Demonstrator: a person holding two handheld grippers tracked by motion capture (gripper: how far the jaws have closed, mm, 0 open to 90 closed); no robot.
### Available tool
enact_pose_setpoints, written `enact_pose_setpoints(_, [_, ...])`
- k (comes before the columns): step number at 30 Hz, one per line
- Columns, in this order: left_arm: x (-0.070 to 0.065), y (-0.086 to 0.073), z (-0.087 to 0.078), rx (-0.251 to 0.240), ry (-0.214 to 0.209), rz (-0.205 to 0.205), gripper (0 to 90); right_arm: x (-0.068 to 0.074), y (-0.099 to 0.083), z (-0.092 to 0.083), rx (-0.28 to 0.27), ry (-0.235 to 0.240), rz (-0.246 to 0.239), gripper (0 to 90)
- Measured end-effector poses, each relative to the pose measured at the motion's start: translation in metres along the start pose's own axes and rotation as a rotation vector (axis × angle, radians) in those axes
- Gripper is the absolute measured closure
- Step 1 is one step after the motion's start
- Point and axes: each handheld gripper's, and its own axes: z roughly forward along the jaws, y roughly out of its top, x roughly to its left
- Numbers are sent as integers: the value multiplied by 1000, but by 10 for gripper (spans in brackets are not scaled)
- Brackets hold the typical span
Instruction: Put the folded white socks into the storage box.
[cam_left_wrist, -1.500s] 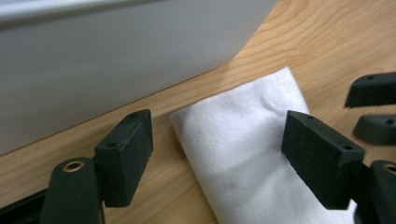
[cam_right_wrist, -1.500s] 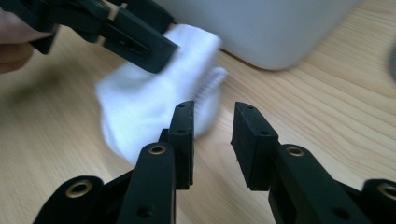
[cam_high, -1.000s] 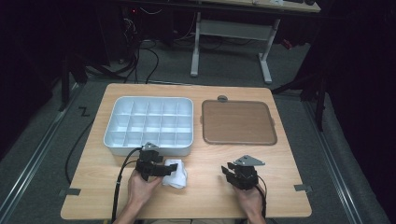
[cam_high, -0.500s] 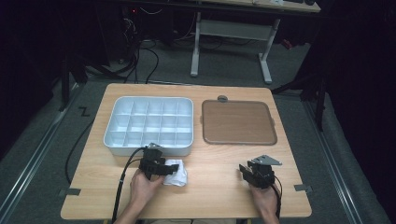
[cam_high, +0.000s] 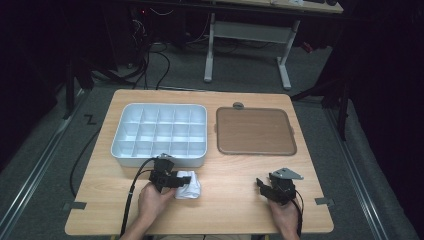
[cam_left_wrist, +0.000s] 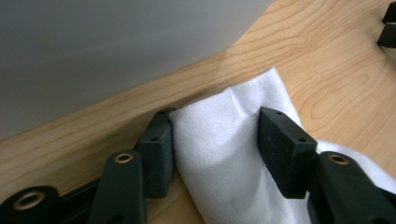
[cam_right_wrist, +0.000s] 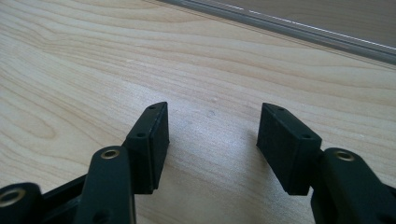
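Lying near the front edge of the desk (cam_high: 240, 170), just in front of the white divided tray (cam_high: 159, 134), a white cloth (cam_high: 189, 184) is straddled by the left claw (cam_high: 183, 182). Its jaws have just been closing, and in the left gripper view the cloth (cam_left_wrist: 224, 154) is seen bunched between the two pads (cam_left_wrist: 156, 149), which touch it on both sides. The right claw (cam_high: 262, 184) is held well apart, low over bare wood near the brown tray (cam_high: 254, 131). Its jaws have just been opening, and nothing is gripped between its pads (cam_right_wrist: 152, 140).
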Motion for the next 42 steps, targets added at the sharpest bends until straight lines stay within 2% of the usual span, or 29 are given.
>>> enact_pose_setpoints(6, [-3,0,-2,2,3,-4,631,0,0,0,1,3,-4,421])
enact_pose_setpoints(9, [-5,-2,-4,3,10,13,673,0,0,0,3,5,-7,413])
enact_pose_setpoints(10, [-6,-4,-5,0,12,23,679,0,0,1,2,6,-6,410])
enact_pose_setpoints(15, [-16,-12,-7,-7,36,131,707,0,1,1,1,6,-12,406])
enact_pose_setpoints(17, [-19,-13,-7,-12,41,150,714,0,0,1,3,8,-10,398])
enact_pose_setpoints(20, [-20,-13,-8,-10,34,148,719,0,1,1,4,12,-14,392])
enact_pose_setpoints(24, [-19,-8,-9,4,15,120,725,1,1,1,5,14,-14,388])
enact_pose_setpoints(26, [-19,-6,-10,5,9,125,727,1,1,1,5,15,-16,387])
enact_pose_setpoints(28, [-21,-3,-13,-6,-1,128,729,1,1,1,4,16,-16,387])
enact_pose_setpoints(30, [-21,0,-16,-15,-22,111,731,1,1,1,5,16,-14,387])
enact_pose_setpoints(37, [-20,5,-27,-30,-48,100,733,-1,1,1,1,30,-2,386])
enact_pose_setpoints(40, [-16,10,-29,-4,-57,87,738,-3,1,1,-1,41,14,391])
enact_pose_setpoints(42, [-13,15,-31,12,-47,106,740,1,2,2,2,16,-23,395])
